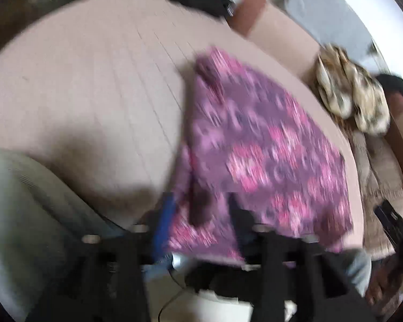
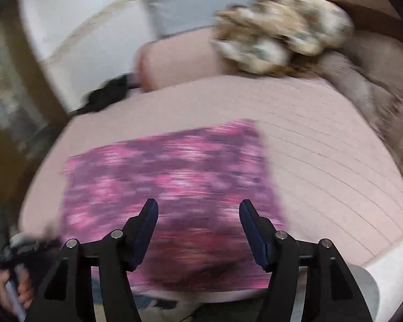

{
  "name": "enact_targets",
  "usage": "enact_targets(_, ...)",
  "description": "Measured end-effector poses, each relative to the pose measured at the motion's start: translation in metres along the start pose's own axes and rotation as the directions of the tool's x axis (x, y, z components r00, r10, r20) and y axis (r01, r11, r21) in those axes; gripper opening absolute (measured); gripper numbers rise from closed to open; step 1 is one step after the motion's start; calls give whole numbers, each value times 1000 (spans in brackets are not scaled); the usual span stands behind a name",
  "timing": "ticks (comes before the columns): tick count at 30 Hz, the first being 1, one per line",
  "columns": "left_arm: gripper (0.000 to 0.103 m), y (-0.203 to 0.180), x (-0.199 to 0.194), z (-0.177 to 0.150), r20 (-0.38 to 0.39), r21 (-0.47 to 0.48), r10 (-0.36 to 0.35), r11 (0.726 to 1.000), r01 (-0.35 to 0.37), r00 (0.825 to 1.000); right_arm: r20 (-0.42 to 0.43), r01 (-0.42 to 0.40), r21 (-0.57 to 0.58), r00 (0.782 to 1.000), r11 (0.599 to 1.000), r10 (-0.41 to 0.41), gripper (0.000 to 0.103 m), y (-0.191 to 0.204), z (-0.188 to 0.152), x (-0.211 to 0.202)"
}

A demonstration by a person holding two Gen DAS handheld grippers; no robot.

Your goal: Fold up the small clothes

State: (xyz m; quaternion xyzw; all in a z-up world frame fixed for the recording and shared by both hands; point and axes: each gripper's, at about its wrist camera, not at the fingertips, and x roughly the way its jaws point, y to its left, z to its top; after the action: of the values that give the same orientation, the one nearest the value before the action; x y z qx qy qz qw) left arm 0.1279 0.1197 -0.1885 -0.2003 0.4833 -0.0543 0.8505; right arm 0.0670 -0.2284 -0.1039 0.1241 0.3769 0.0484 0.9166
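Note:
A pink and purple patterned garment (image 1: 268,145) lies flat as a folded rectangle on a pale pink ribbed cushion (image 1: 94,80). In the blurred left wrist view, my left gripper (image 1: 201,214) hangs over the garment's near edge. Its jaws stand apart, the cloth lies under them, and nothing is pinched. In the right wrist view the same garment (image 2: 161,174) lies just ahead of my right gripper (image 2: 198,206). That gripper is wide open above the near edge with nothing between its blue pads (image 2: 147,222).
A crumpled beige and brown cloth heap (image 2: 276,35) lies at the cushion's far side, beside a pink bolster (image 2: 174,59). A black item (image 2: 107,96) rests at the far left edge. A light grey trouser leg (image 1: 27,201) is close on the left.

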Motion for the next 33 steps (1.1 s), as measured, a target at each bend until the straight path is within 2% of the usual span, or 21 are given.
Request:
enact_targets(2, 54, -5, 9, 6, -22, 25, 32, 999, -31, 999, -23, -110, -31, 994, 993, 110, 81, 26, 10, 1)
enact_targets(4, 54, -9, 25, 9, -68, 47, 51, 998, -48, 996, -51, -226, -40, 973, 973, 224, 81, 54, 26, 7)
enact_targets(6, 54, -3, 35, 10, -97, 20, 28, 999, -26, 995, -108, -347, -17, 933, 938, 343, 83, 78, 44, 21)
enact_targets(7, 54, 1, 39, 10, -110, -3, 23, 1000, -23, 994, -158, -410, 6, 900, 912, 406, 83, 93, 54, 34)
enact_targets(9, 54, 8, 42, 11, -118, -26, 16, 999, -20, 993, -242, -468, 36, 853, 883, 462, 83, 117, 67, 58)
enact_targets(10, 53, 8, 43, 10, -126, -19, 19, 1000, -22, 992, -312, -489, 52, 820, 871, 479, 83, 133, 73, 76)
enact_targets(11, 44, 10, 43, 8, -136, -11, 20, 1000, -22, 991, -369, -489, 61, 799, 870, 475, 83, 146, 75, 91)
enact_targets(12, 41, 8, 45, 8, -140, -10, 21, 1000, -22, 990, -423, -475, 64, 783, 878, 455, 83, 159, 76, 106)
enact_targets(14, 12, 9, 45, 9, -132, -28, -35, 999, 31, 991, -533, -438, 55, 747, 897, 397, 83, 187, 73, 140)
enact_targets(15, 12, 12, 45, 10, -136, -49, -76, 996, 70, 988, -571, -425, 50, 730, 904, 375, 83, 199, 72, 154)
enact_targets(17, 11, 16, 42, 10, -123, -71, -107, 993, 99, 987, -629, -379, 42, 709, 925, 319, 82, 218, 66, 182)
enact_targets(19, 11, 20, 38, 10, -105, -104, -152, 985, 141, 983, -688, -359, 57, 662, 932, 297, 79, 235, 58, 209)
enact_targets(21, 11, 26, 30, 8, -78, -141, -206, 971, 194, 975, -722, -339, 39, 640, 940, 261, 79, 251, 52, 227)
enact_targets(24, 10, 28, 22, 9, -43, -142, -223, 966, 215, 974, -775, -295, -40, 612, 955, 157, 78, 274, 43, 258)
enact_targets(26, 10, 30, 16, 10, -18, -145, -239, 962, 234, 971, -809, -283, -70, 578, 956, 112, 72, 280, 33, 274)
enact_targets(27, 10, 31, 14, 11, -8, -144, -255, 957, 251, 967, -813, -277, -122, 578, 953, 64, 65, 285, 29, 278)
enact_targets(28, 10, 33, 12, 11, -2, -147, -265, 954, 262, 964, -811, -255, -224, 584, 941, -35, 61, 292, 19, 285)
enact_targets(29, 10, 34, 12, 12, -1, -155, -274, 950, 271, 962, -807, -241, -280, 584, 929, -92, 53, 294, 12, 288)
enact_targets(30, 9, 37, 12, 12, -6, -166, -285, 946, 280, 959, -797, -234, -323, 590, 917, -130, 52, 296, 6, 290)
enact_targets(31, 9, 39, 13, 13, -10, -179, -295, 941, 288, 956, -781, -239, -364, 606, 900, -155, 49, 300, 3, 288)
enact_targets(33, 9, 38, 13, 13, -11, -177, -292, 942, 285, 956, -745, -221, -435, 632, 873, -212, 31, 305, -1, 282)
